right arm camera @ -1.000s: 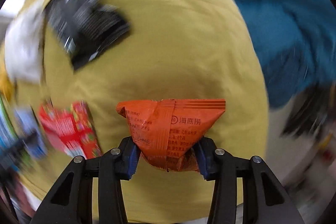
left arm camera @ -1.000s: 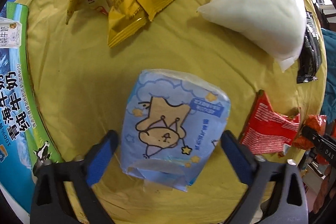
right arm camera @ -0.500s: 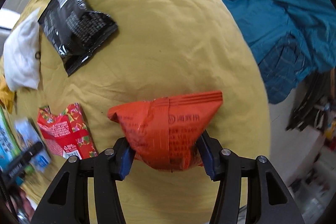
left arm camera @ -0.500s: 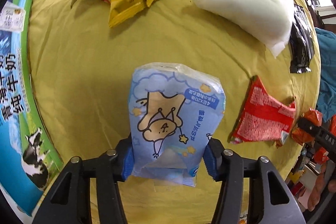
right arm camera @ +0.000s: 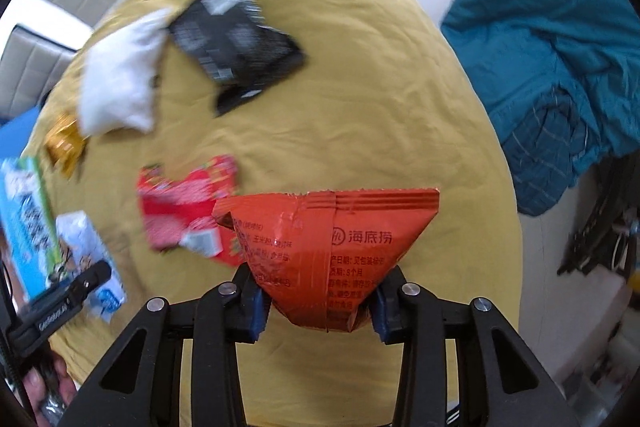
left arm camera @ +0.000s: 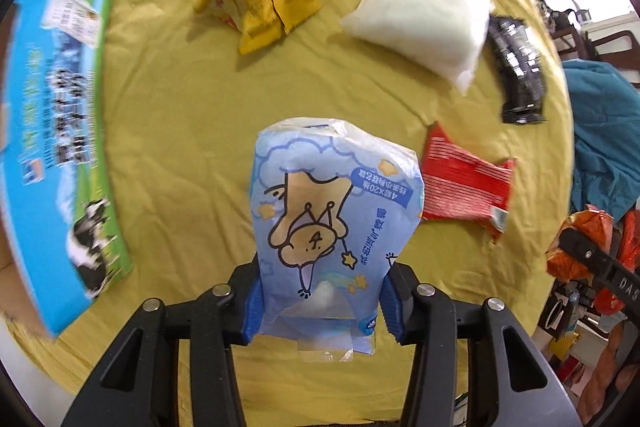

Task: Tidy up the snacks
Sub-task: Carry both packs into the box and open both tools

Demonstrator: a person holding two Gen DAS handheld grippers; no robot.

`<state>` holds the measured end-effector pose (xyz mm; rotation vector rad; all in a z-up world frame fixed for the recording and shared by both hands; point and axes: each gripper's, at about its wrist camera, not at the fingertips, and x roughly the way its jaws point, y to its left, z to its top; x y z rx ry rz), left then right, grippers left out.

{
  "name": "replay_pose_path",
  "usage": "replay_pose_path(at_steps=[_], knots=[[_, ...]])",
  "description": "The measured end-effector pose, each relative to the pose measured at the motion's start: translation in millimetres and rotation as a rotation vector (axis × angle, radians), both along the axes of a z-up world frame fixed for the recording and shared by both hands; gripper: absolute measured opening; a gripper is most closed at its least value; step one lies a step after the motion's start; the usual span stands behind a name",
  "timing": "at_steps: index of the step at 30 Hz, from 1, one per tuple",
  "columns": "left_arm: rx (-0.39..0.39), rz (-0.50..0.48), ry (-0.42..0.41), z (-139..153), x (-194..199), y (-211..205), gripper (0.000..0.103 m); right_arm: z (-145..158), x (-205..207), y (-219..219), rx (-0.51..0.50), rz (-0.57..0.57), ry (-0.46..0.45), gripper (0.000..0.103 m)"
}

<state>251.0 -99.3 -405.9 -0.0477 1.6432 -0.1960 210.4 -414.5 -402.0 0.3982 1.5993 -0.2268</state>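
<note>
While both views show a round counter [left arm camera: 168,115] draped in yellow cloth, the nearest thing in each is a gripper clenched on a packet. At the bottom centre of the left wrist view, the left gripper [left arm camera: 320,301] pinches the lower end of a pale blue packet [left arm camera: 332,211] printed with a cartoon bear; the packet stands up from the jaws, apparently lifted clear of the cloth. At the bottom centre of the right wrist view, the right gripper [right arm camera: 318,301] clamps the narrow bottom of an orange packet [right arm camera: 324,247], which fans out wide above the jaws.

Just beyond the blue packet, to its right in the left wrist view, a red packet [left arm camera: 464,187] lies flat. Along the left edge sits a large blue and green milk carton [left arm camera: 52,131] with a cow on it. Farther off, in the upper part of the frame, lie a yellow packet [left arm camera: 260,3], a white bag [left arm camera: 424,15] and, at the upper right, a black packet [left arm camera: 520,67]. A teal cloth [right arm camera: 552,59] hangs past the counter's edge at the right of the right wrist view.

Both grips are low on slippery, puffy wrappers, so either packet may slide out or flop over during a quick swing. The views are blurred at the edges, which suggests fast motion. No tray or bin is visible, so where the packets belong cannot be told.
</note>
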Motion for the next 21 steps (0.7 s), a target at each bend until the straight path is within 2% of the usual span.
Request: replay_pose_path(at_steps=[3,5,8,10,13,21], knots=[[0.004,0.008,-0.053,18,-10,-2,0.044,26,-3,24,0.012,0.058,-0.043,0.042],[-0.005,0.021,-0.086,39,-12,4,0.044,43,-5,43,0.014,0.099,-0.07,0.042],[-0.009,0.042,-0.145,85,-15,12,0.044,68,-6,71,0.022,0.159,-0.112,0.042],[-0.012,0.052,-0.177,101,-24,13,0.044,83,-5,91,0.034,0.194,-0.138,0.042],[-0.014,0.077,-0.242,132,-26,36,0.044,107,-1,126,0.038,0.255,-0.179,0.042],[-0.027,0.134,-0.329,175,-20,111,0.044,151,15,216,0.066,0.36,-0.262,0.042]])
